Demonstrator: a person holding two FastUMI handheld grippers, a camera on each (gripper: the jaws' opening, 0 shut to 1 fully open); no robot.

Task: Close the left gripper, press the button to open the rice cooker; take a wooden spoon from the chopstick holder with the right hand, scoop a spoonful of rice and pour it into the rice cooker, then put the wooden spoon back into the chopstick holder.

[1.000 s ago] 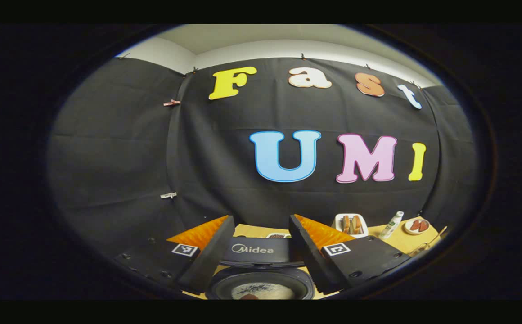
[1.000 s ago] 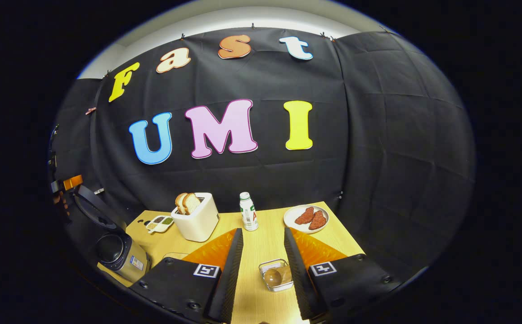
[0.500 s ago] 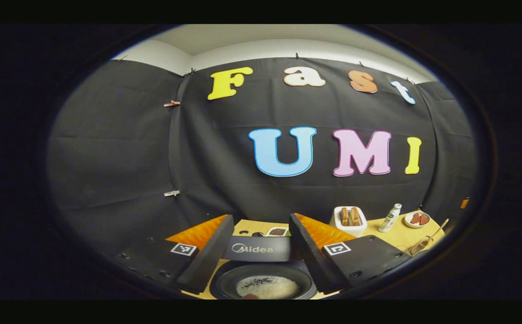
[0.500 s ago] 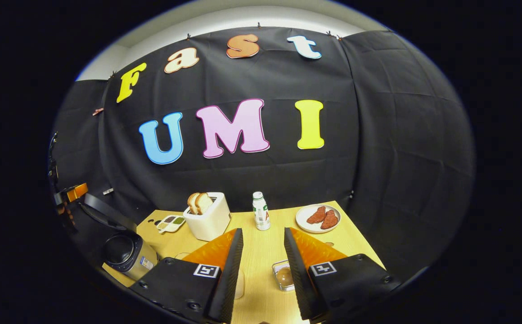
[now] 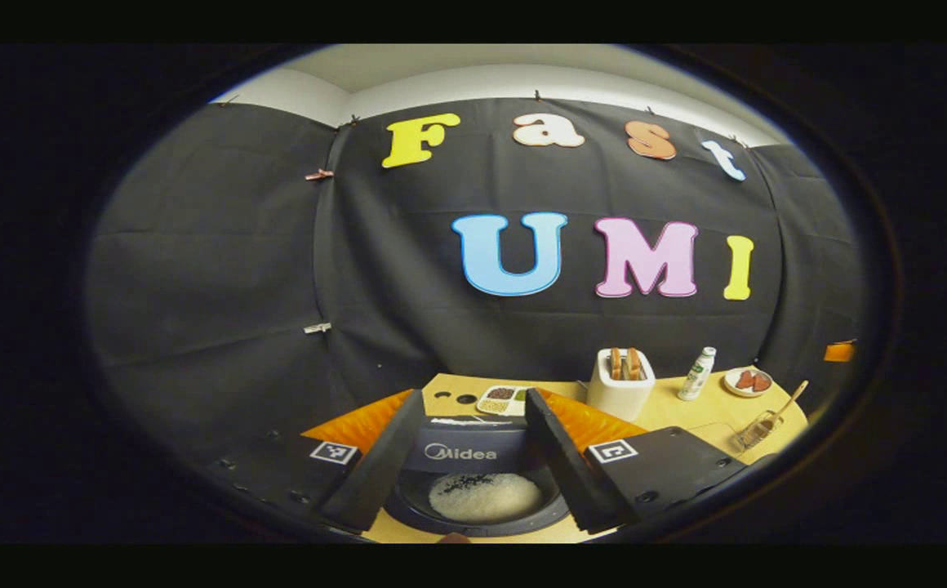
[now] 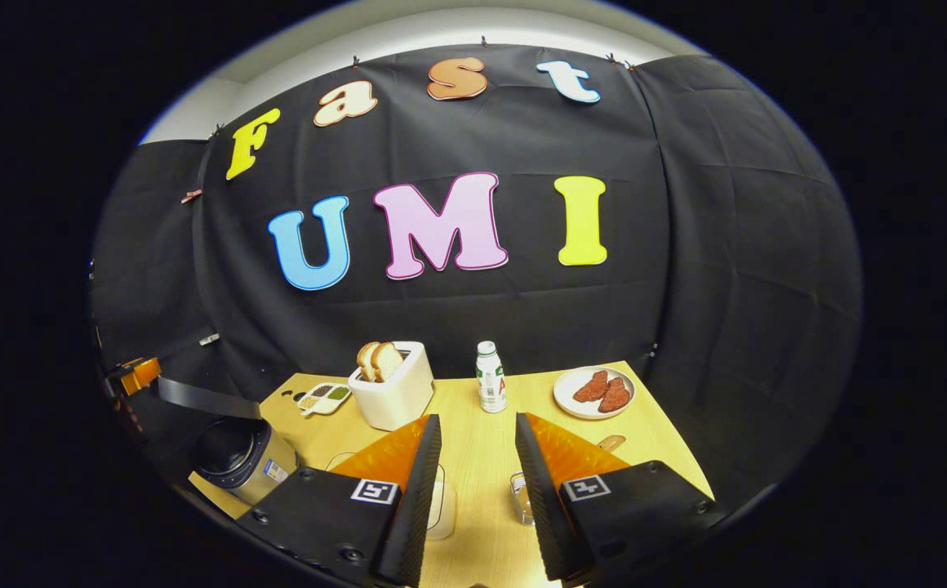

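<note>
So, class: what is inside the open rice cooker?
In the left gripper view, the rice cooker holds a layer of white rice with some dark specks. The bowl's near edge and side walls are hidden by the claw's fingers.

On the table (image 6: 473, 457), the toaster (image 6: 392, 390) is placed left of the bottle (image 6: 490, 389), and the plate (image 6: 593, 393) right of it. The rice cooker (image 6: 241, 459) is found at the left edge, its lid (image 6: 208, 400) raised behind it.

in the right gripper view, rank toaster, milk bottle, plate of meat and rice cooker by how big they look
1. rice cooker, though it sits nearer the camera
2. toaster
3. plate of meat and milk bottle: too alike to rank, one wide, one tall
</note>
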